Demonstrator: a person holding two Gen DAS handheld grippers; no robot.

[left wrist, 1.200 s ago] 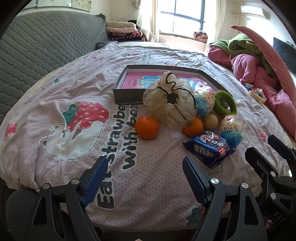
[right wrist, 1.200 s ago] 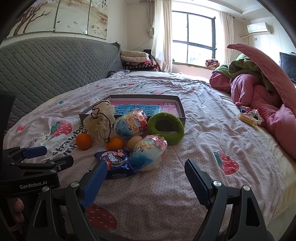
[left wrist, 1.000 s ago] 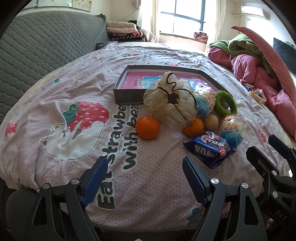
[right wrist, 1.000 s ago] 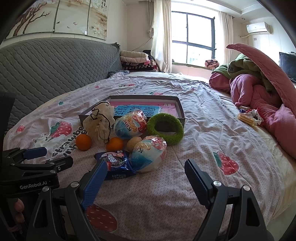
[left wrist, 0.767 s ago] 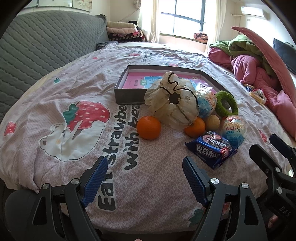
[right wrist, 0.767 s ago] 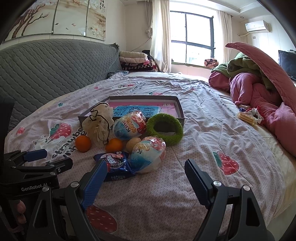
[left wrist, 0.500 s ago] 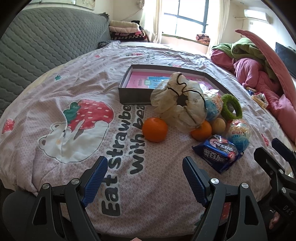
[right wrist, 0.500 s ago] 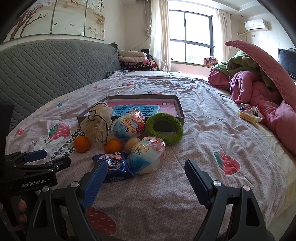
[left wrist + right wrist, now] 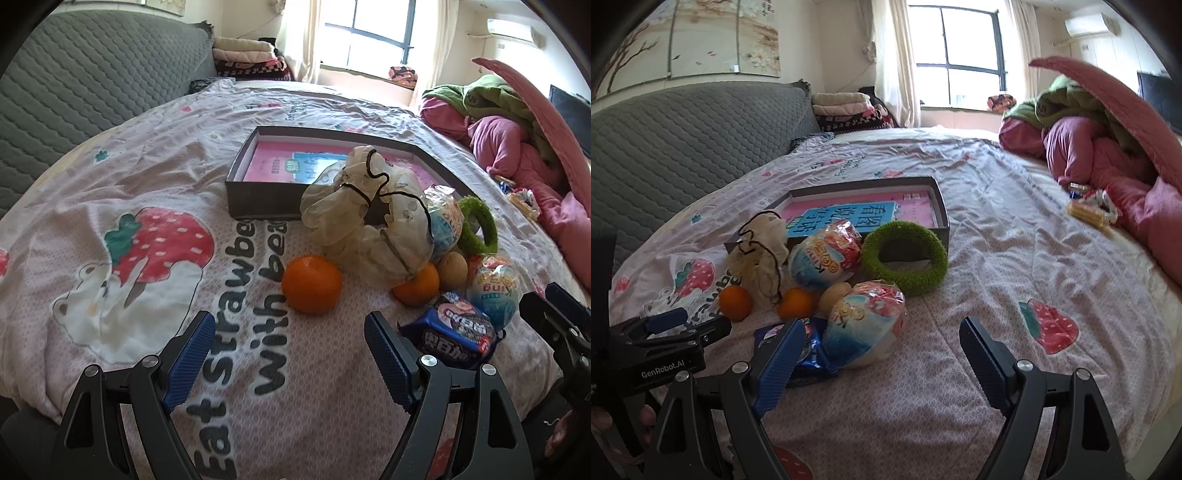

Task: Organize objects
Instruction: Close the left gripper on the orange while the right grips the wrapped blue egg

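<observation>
Both grippers have eased forward toward the pile — the left gripper (image 9: 284,354), jaws wide and empty, now frames the nearer orange (image 9: 311,284) at twelve o'clock, the open right gripper (image 9: 879,358) nears the wrapped egg toy (image 9: 866,325), and the gift box (image 9: 258,192) waits beyond — nothing sorted yet.

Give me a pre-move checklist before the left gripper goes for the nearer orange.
1. Left gripper open: ok, jaws wide apart and empty.
2. Right gripper open and out of the way: ok, it holds nothing and sits off to the side.
3. Nearer orange free to grasp: ok, it lies alone on the bedspread, apart from the white pouch.
4. Box ready to receive: ok, open on top, only a printed sheet inside.
5. Orange firmness: cannot tell.
</observation>
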